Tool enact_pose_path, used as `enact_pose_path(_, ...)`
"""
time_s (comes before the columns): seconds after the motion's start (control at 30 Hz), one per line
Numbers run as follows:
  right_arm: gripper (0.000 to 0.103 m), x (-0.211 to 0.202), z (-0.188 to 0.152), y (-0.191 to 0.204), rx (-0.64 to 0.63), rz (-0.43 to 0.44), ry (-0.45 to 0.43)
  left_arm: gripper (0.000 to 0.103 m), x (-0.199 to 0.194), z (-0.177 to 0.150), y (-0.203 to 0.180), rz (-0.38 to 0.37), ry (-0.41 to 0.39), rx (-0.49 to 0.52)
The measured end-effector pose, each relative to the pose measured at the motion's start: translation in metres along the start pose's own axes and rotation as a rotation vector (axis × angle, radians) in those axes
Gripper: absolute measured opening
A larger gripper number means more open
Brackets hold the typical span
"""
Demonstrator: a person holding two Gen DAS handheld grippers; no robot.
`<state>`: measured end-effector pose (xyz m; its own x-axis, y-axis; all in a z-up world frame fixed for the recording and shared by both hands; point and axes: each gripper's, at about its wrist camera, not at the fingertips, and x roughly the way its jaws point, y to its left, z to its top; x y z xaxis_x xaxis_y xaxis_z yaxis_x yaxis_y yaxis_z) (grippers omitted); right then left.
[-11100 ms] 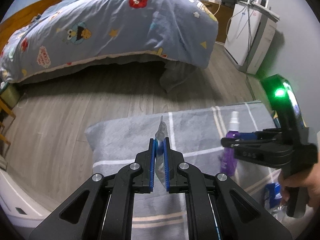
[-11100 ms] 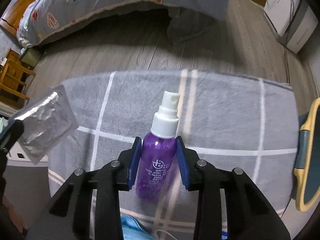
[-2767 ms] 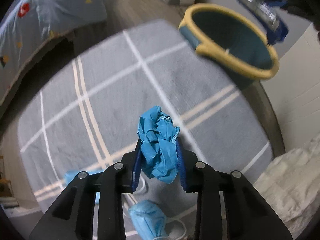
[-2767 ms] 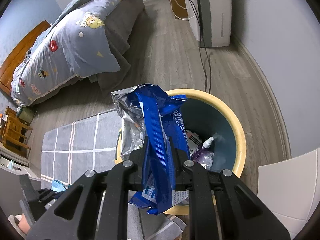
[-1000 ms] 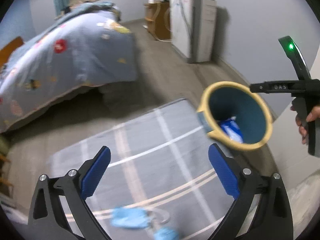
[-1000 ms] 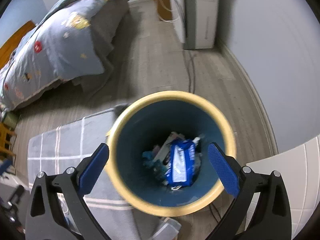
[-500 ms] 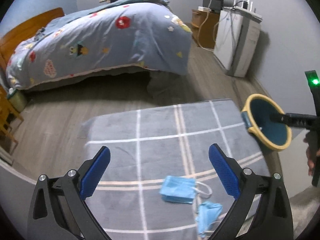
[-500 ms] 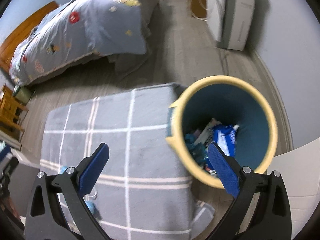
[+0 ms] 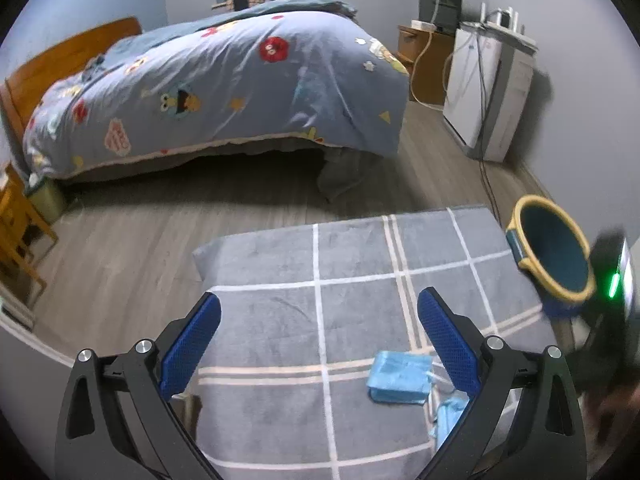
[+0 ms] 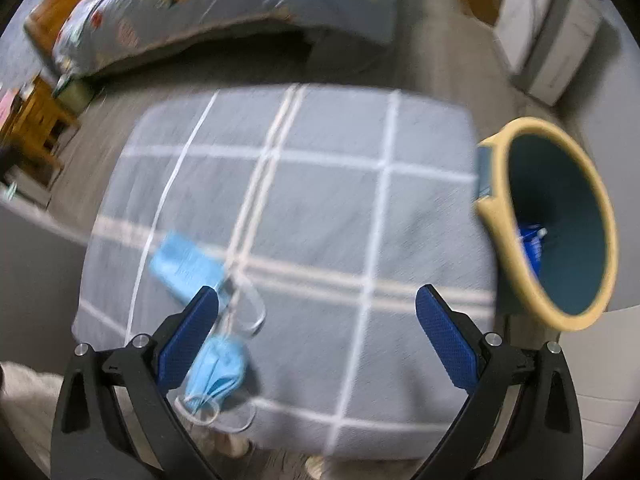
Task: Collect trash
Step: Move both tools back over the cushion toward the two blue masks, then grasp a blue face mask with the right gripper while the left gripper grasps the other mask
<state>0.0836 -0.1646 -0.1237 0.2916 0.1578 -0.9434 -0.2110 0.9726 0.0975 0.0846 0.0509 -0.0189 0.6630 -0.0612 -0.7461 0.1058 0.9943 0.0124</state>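
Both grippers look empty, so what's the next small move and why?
Probably lower the open left gripper onto the flat blue face mask on the grey rug; it lies closest, and the bin waits at the rug's right edge.

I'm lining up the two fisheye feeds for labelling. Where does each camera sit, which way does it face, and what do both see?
Left wrist: sits on the left hand-held gripper, facing across the grey checked rug toward the bed; its open blue-padded fingers show, and the other gripper blurs at the right edge.
Right wrist: sits on the right hand-held gripper, tilted down at the rug, blurred; its open fingers show.
Shared: the rug, two blue face masks, the yellow-rimmed trash bin, the bed.
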Motion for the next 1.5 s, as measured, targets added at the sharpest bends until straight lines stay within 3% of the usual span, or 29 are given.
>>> enact_pose_path(0.17,0.096,0.028,-0.032,0.035,-0.045,0.052,0.102,0.098,0.002,0.007,0.004,-0.037,-0.004,-0.034)
enact_pose_path(0.23,0.091,0.033,-0.040,0.043,-0.059,0.062,0.125,0.098,0.002,0.007,0.003,-0.045,-0.002,-0.031)
enact_pose_path(0.3,0.079,0.039,-0.046,0.050,-0.070,0.082,0.154,0.098,0.003,0.008,0.001,-0.046,0.000,-0.024)
enact_pose_path(0.37,0.043,0.045,-0.049,0.052,-0.069,0.125,0.187,0.098,0.003,0.007,-0.001,-0.047,0.003,-0.016)
enact_pose_path(0.47,0.018,0.039,-0.047,0.049,-0.045,0.172,0.183,0.098,0.004,0.004,-0.003,-0.046,0.013,0.001)
enact_pose_path(0.5,0.015,0.035,-0.046,0.047,-0.045,0.175,0.180,0.098,0.005,0.003,-0.003,-0.044,0.017,0.006)
enact_pose_path(0.7,0.011,0.001,-0.016,0.022,-0.067,0.142,0.115,0.097,0.022,-0.003,-0.009,-0.030,0.071,0.031)
enact_pose_path(0.87,0.011,-0.032,0.031,-0.017,-0.089,0.027,-0.011,0.097,0.042,-0.012,-0.015,-0.028,0.114,0.044)
enact_pose_path(0.97,0.011,-0.039,0.048,-0.036,-0.105,-0.042,-0.072,0.097,0.058,-0.021,-0.021,-0.072,0.138,0.026)
enact_pose_path(1.17,0.011,-0.028,0.057,-0.063,-0.011,0.006,-0.097,0.096,0.101,-0.047,-0.035,-0.143,0.262,0.018)
enact_pose_path(1.33,0.011,-0.028,0.059,-0.075,0.004,0.001,-0.092,0.094,0.120,-0.062,-0.043,-0.143,0.329,0.072)
enact_pose_path(1.4,0.011,-0.028,0.059,-0.076,0.013,0.017,-0.092,0.079,0.127,-0.066,-0.045,-0.156,0.370,0.082)
enact_pose_path(1.47,0.011,-0.028,0.059,-0.075,0.007,0.021,-0.090,0.057,0.135,-0.072,-0.046,-0.190,0.420,0.071)
enact_pose_path(1.5,0.011,-0.027,0.058,-0.076,0.007,0.026,-0.087,0.052,0.138,-0.074,-0.047,-0.198,0.438,0.071)
